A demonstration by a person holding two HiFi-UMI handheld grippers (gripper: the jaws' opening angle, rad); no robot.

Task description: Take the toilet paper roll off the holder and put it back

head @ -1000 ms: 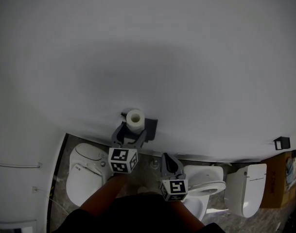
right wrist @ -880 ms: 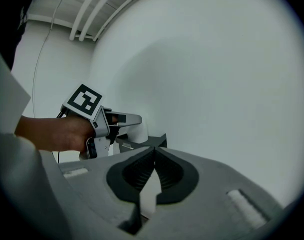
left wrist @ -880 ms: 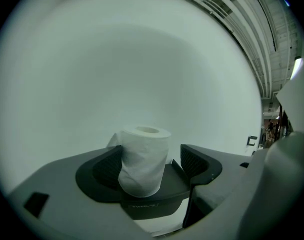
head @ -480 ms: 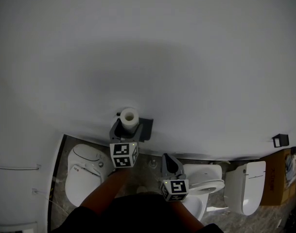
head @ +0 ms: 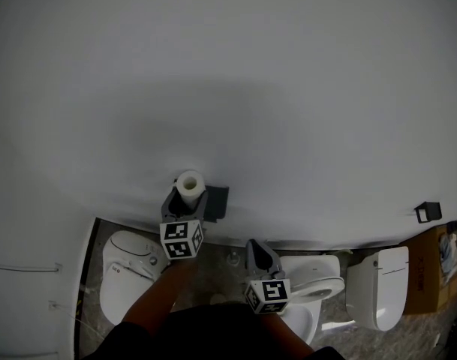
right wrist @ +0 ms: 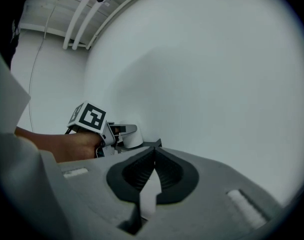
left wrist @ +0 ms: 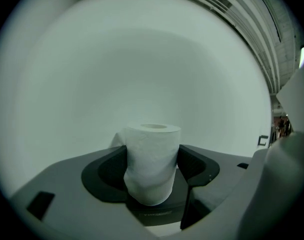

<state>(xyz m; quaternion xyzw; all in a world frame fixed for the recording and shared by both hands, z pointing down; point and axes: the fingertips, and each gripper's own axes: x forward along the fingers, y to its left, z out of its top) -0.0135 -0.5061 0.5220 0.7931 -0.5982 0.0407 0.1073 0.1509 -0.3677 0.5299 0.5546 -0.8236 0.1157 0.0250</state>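
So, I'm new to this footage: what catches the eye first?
The white toilet paper roll, upright between the closing jaws of the left gripper, at the dark wall holder. Lower right, the right gripper hangs shut and empty over white toilets on the floor.

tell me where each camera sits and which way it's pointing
Head view: on the person's head, looking steeply down a wall at the roll, its holder and a toilet; shows a forearm, the left gripper and the right gripper.
Left gripper view: rides the left gripper, facing the wall; its jaws are closing on the roll between them.
Right gripper view: rides the right gripper, facing the wall; its jaws are shut, empty.
Shared: head view and right gripper view both show the left gripper.
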